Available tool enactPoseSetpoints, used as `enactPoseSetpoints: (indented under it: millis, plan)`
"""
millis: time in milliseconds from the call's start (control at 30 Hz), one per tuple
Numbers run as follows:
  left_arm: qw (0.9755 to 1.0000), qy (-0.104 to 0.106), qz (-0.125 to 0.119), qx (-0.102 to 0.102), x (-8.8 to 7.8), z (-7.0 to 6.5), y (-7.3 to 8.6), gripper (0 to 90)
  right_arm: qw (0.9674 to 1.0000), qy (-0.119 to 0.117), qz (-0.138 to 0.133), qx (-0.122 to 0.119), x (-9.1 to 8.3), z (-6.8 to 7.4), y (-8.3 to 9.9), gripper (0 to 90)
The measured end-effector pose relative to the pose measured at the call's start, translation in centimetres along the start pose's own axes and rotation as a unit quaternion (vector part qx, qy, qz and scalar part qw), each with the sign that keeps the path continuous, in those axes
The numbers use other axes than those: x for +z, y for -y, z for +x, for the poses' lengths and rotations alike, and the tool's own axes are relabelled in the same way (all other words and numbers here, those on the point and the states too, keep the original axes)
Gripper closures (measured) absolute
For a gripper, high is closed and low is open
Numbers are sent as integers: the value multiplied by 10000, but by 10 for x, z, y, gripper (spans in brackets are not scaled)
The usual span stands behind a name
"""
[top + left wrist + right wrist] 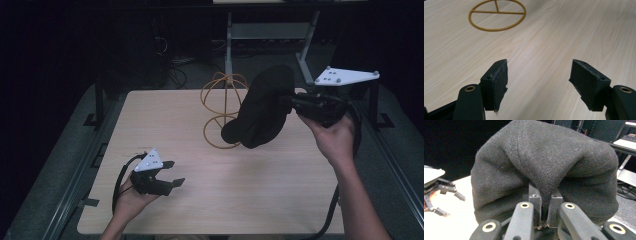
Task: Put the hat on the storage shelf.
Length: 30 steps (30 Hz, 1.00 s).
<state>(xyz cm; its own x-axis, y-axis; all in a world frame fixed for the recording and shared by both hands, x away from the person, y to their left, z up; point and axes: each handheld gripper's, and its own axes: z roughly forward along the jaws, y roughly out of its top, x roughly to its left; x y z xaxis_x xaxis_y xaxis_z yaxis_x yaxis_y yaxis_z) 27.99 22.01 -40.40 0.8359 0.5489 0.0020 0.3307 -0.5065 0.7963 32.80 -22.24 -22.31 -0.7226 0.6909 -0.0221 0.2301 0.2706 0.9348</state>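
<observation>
Right hand-held gripper (545, 220): I have it clamped on a fold of the black hat (264, 107), held up above the wire stand (224, 110).
Left hand-held gripper (169, 173): jaws apart, empty, low over the tabletop (260, 195), well short of the stand.
Hat's long axis: hanging down toward the stand.
Nearer hand: my right.

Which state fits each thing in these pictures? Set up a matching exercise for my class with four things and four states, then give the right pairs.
Things:
1. left gripper
2. right gripper
3. black wool hat
4. yellow wire stand

States:
A. stands on the table, untouched
B. held up above the table
C. jaws clamped on cloth
D. jaws apart, nothing between them

Pairs: 1-D, 2-C, 3-B, 4-A
</observation>
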Motion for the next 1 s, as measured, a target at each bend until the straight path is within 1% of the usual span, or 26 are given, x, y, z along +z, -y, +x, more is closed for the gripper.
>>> enactPoseSetpoints:
  millis: [133, 167, 200, 233, 267, 333, 367, 433, 467, 500, 533, 567, 633, 667, 700, 733, 800, 867, 900, 933, 967, 1000]
  plan:
    - [10000, 13, 51, -8, 1, 0, 1, 291, 10000, 4, 32, -12, 9, -4, -10, 852]
    - [9999, 5, 115, 44, 2, 1, 2, 286, 10000, -7, 31, -2, 11, -5, -13, 852]
    - [9999, 5, 115, 44, 2, 1, 2, 280, 10000, -7, 31, -2, 11, -5, -13, 852]
    - [9999, 7, 128, 44, 2, 1, 3, 278, 10000, -3, 19, 13, 14, -7, -18, 851]
    - [9999, 22, 132, 24, 2, 1, 3, 278, 10000, -3, 19, 13, 14, -7, -18, 851]
    - [9999, 22, 139, 44, 2, 3, 4, 278, 10000, 8, 7, -10, 18, -9, -25, 851]
    - [9999, 47, 117, -10, 2, 4, 4, 278, 10000, -2, 30, -23, 22, -10, -31, 850]
    - [9999, 68, 139, -14, 3, 6, 5, 276, 10000, -12, -3, -37, 28, -11, -39, 848]
    - [9999, 68, 139, -14, 3, 6, 5, 273, 10000, -12, -3, -37, 28, -11, -39, 848]
    - [9998, 107, 184, -39, 6, 6, 5, 272, 10000, -19, 5, -35, 35, -13, -46, 845]
    - [9998, 107, 184, -39, 6, 6, 5, 272, 10000, -19, 5, -35, 35, -13, -46, 845]
    - [9997, 116, 205, -11, 7, 7, 6, 272, 10000, 0, 16, -31, 39, -14, -48, 845]
    - [9996, 140, 242, 7, 9, 7, 6, 269, 10000, -50, 49, 33, 49, -18, -52, 845]
    - [9996, 152, 244, 11, 9, 6, 6, 267, 9999, -68, 59, 45, 59, -20, -56, 845]
    - [9996, 161, 234, 21, 9, 6, 6, 267, 9999, -68, 59, 45, 59, -20, -56, 845]
    - [9996, 189, 194, 38, 9, 5, 6, 266, 9999, -96, 30, 76, 67, -21, -60, 845]
    - [9996, 199, 184, 72, 9, 4, 5, 266, 9998, -121, 8, 134, 76, -23, -64, 844]
    - [9997, 196, 123, 85, 8, 3, 5, 264, 9997, -144, -3, 186, 86, -25, -67, 844]
    - [9997, 196, 123, 85, 8, 3, 5, 264, 9997, -144, -3, 186, 86, -25, -67, 844]
    - [9997, 184, 118, 81, 8, 3, 5, 264, 9996, -170, 5, 216, 91, -26, -68, 842]
    - [9997, 215, 84, 38, 8, 4, 4, 265, 9995, -200, 59, 235, 102, -27, -69, 841]
    - [9997, 215, 84, 38, 8, 4, 4, 264, 9995, -200, 59, 235, 102, -27, -69, 841]
